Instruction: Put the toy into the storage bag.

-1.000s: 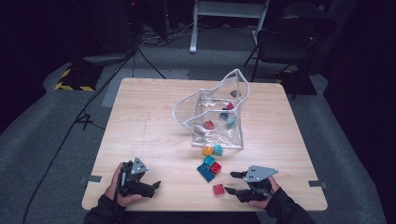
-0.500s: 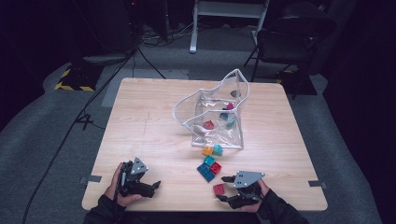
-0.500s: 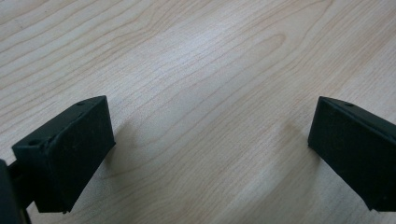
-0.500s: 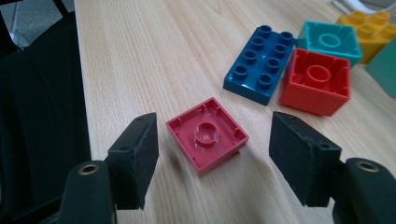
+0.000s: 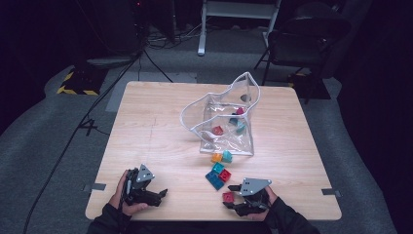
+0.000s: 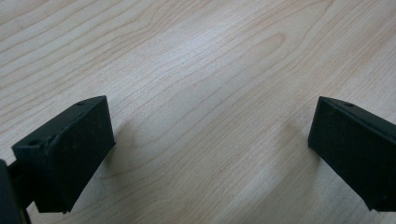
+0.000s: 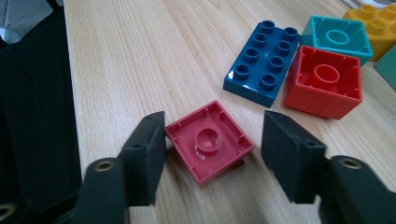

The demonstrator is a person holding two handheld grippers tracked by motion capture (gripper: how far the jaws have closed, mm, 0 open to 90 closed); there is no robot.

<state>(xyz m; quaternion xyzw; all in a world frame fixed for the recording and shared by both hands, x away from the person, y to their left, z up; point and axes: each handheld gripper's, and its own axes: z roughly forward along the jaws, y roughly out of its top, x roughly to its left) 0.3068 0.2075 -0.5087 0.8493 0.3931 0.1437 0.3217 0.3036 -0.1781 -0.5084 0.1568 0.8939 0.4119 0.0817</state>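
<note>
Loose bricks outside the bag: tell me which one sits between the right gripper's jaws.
The small pink-red brick, upside down between the open right gripper; the blue, red and teal bricks lie beyond it.

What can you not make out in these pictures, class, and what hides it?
- Green brick, right gripper view: cut off by the right edge.
- Bricks in the clear bag, high view: too small to count; folds blur them.
- Pink brick: stud side faces down, unseen.
- Left tongs, left gripper view: right jaw cut off.
</note>
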